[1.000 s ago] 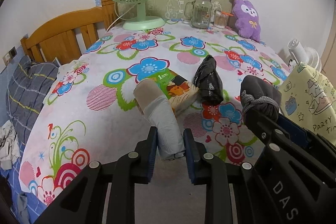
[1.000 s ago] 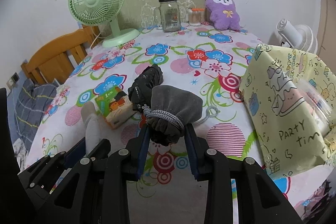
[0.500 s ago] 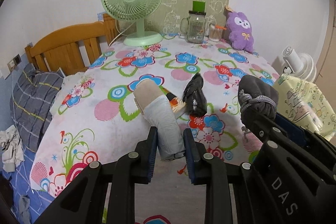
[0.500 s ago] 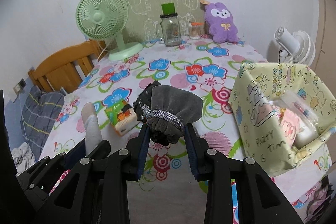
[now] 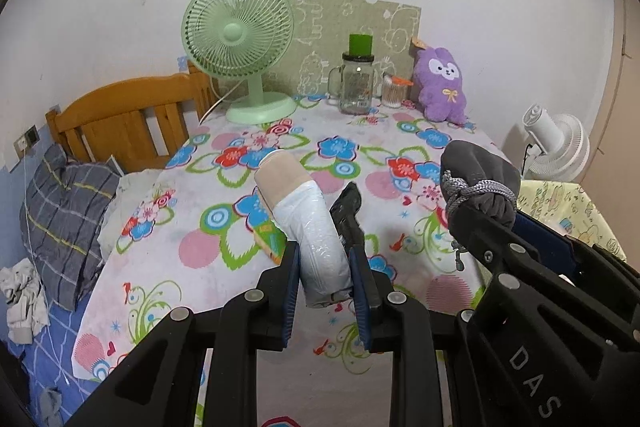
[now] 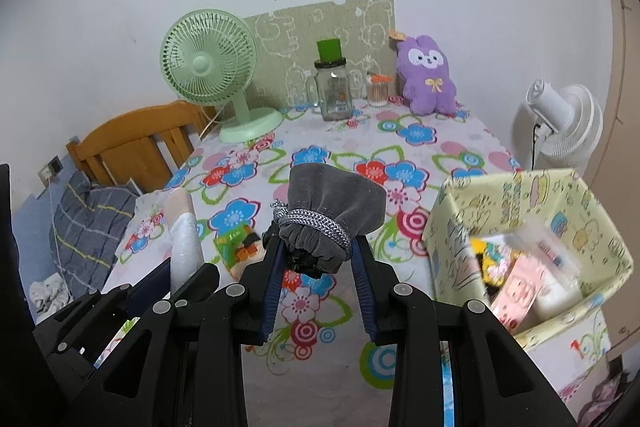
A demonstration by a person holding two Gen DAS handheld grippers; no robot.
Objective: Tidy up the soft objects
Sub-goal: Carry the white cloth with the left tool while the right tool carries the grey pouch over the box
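My left gripper [image 5: 322,259] is shut on a rolled white and beige cloth bundle [image 5: 304,219], held above the table's near edge. My right gripper [image 6: 318,259] is shut on a grey velvet drawstring pouch [image 6: 334,201], also lifted above the table. The pouch shows in the left wrist view [image 5: 476,167], and the bundle in the right wrist view [image 6: 184,227]. A black soft item [image 5: 348,207] and a green tissue pack [image 6: 238,247] lie on the flowered tablecloth [image 5: 200,247]. A yellow patterned box [image 6: 520,203] with several items inside stands at the right.
At the table's far end stand a green fan [image 5: 240,47], a glass jar with a green lid [image 5: 356,83], a small cotton-swab holder [image 5: 392,93] and a purple plush [image 5: 440,83]. A wooden bed frame [image 5: 120,119] and grey pillow [image 5: 68,203] are left; a white fan [image 6: 568,127] is right.
Both grippers have risen and pulled back from the table with their loads, so more of the table and the inside of the yellow box now show.
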